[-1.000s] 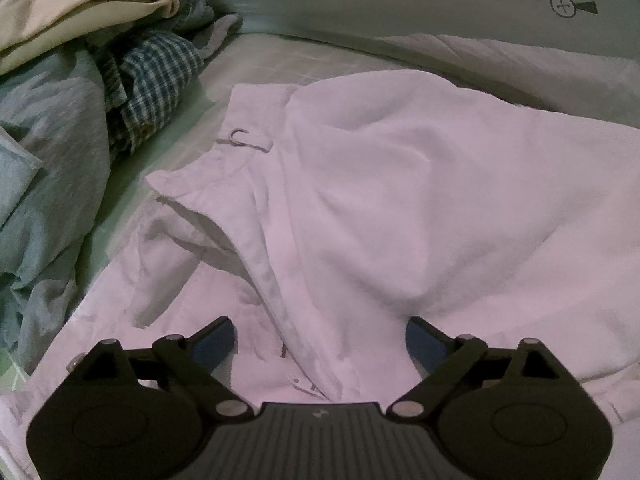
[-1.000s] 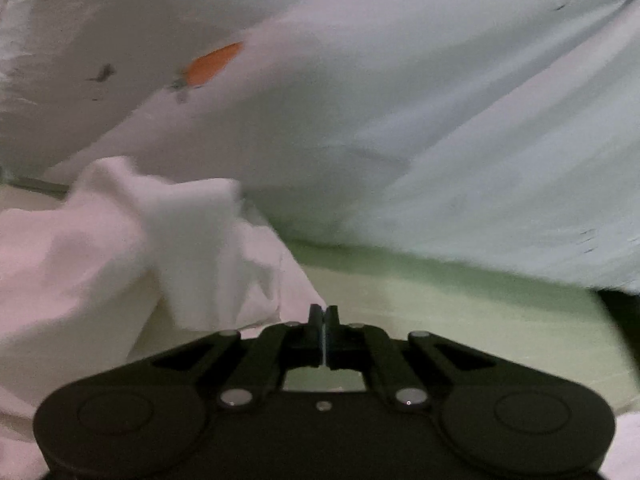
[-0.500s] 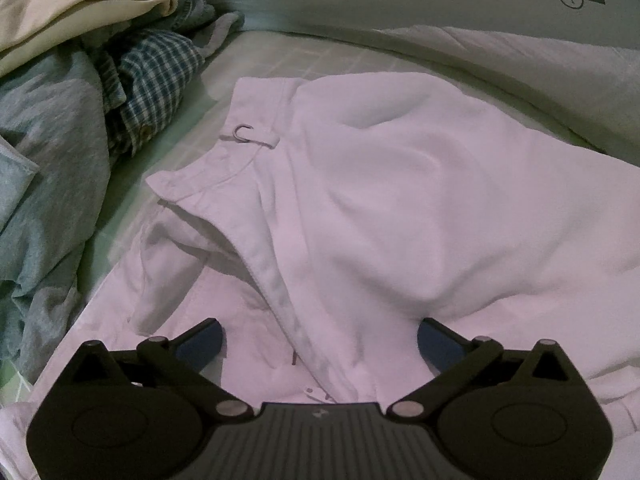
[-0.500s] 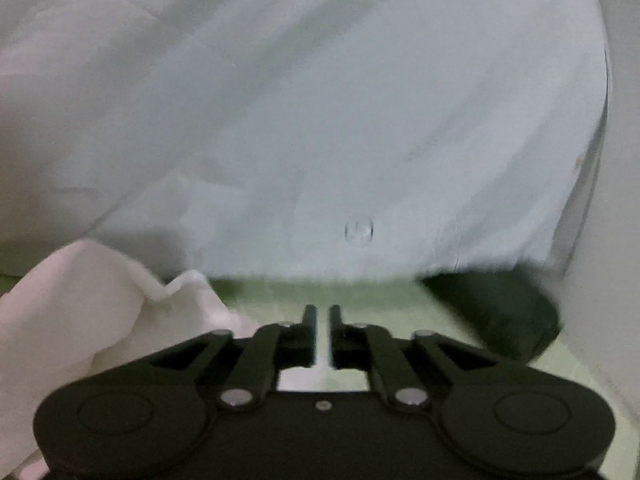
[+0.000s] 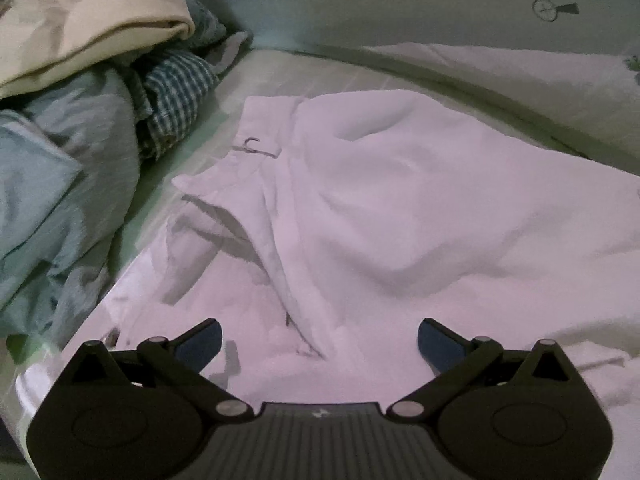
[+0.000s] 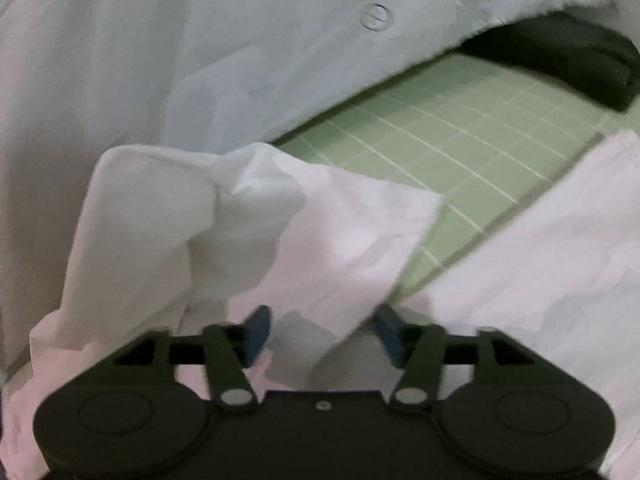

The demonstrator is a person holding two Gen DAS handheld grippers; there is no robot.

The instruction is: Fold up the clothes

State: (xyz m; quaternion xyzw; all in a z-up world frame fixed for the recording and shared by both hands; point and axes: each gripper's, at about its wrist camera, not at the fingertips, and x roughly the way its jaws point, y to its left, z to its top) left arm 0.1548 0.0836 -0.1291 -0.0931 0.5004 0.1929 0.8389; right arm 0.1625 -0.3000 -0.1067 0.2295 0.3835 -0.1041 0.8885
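White garment spread just ahead of open-jawed left gripper.

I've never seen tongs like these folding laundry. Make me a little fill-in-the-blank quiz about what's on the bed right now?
1. The garment spread under the left tongs is ____ in colour.
2. The jaws of both the left tongs and the right tongs stand ____.
3. In the pile at the left, the blue-and-white shirt has a ____ pattern.
4. The mat in the right view is ____ with pale grid lines.

Missing words: white; open; checked; green
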